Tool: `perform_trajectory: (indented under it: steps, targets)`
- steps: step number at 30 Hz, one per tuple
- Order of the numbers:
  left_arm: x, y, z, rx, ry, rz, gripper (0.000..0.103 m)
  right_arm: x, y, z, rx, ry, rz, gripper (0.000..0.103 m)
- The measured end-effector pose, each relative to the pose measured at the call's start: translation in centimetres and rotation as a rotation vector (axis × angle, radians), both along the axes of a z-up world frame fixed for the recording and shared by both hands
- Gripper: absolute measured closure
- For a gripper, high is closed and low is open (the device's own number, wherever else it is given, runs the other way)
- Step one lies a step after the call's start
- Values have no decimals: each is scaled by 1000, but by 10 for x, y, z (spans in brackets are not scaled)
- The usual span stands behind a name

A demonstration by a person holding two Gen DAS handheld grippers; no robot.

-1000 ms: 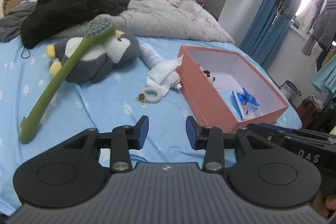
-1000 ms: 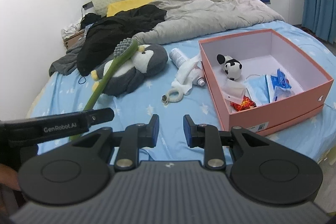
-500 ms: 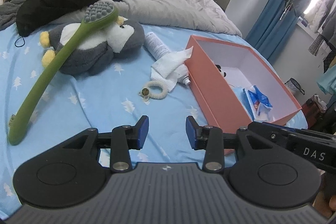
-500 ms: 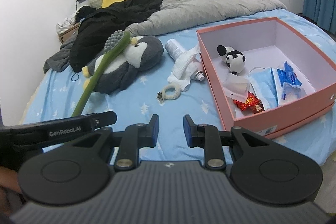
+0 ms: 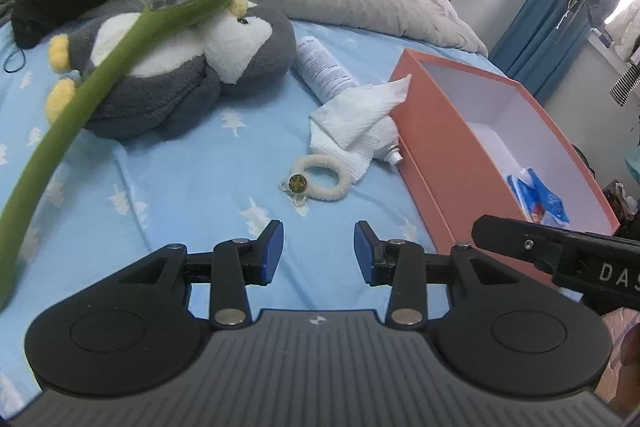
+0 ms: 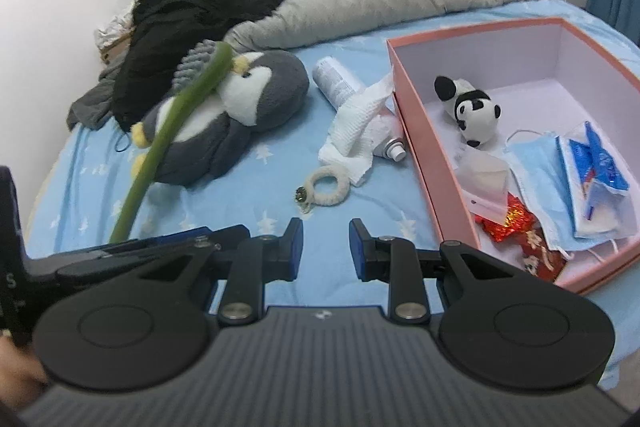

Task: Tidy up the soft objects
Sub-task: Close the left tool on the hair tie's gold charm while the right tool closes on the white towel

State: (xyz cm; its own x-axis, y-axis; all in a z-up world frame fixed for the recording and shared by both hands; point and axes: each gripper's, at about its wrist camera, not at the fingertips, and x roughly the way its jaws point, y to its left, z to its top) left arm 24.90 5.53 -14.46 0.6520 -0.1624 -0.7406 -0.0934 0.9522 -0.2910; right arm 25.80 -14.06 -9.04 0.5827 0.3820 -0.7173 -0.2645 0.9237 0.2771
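blue bed | one penguin plush | one box | left gripper, right gripper parted, empty

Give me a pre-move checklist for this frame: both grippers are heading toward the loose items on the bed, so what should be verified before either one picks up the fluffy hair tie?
1. Left gripper empty, jaws apart: ok.
2. Right gripper empty, jaws apart: ok.
3. Hair tie lies free on the blue sheet: not ok; the white tissue touches or overlaps its far edge.
4. Pink box open with room inside: ok; the panda toy, face mask and packets leave bare floor.
5. Green long-handled brush off the penguin plush: not ok; it leans across it.
6. Grippers apart from each other: cannot tell; they are close side by side.
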Motion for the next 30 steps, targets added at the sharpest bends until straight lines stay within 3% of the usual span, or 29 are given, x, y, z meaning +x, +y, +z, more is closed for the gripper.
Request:
perform_trajectory:
  steps: [3,6,17,23,30]
  targets:
    - [16,6,-16,-22,6,-5,58,19,6,-11,-12,24,-7,75]
    - [32,13,-32,-48,14,-3,58,37,12,-23,-16,51,-22,55]
    - [79,27,-79,-117,7,-16,58,100,40,-60,3,96,-70,57]
    - [96,28,-92,-160,-11,-15,53,133,51,-81,9,142,-119,57]
    - [110,23,-99,-150,-10,-15,53,151,53,-101,9,189,-177,57]
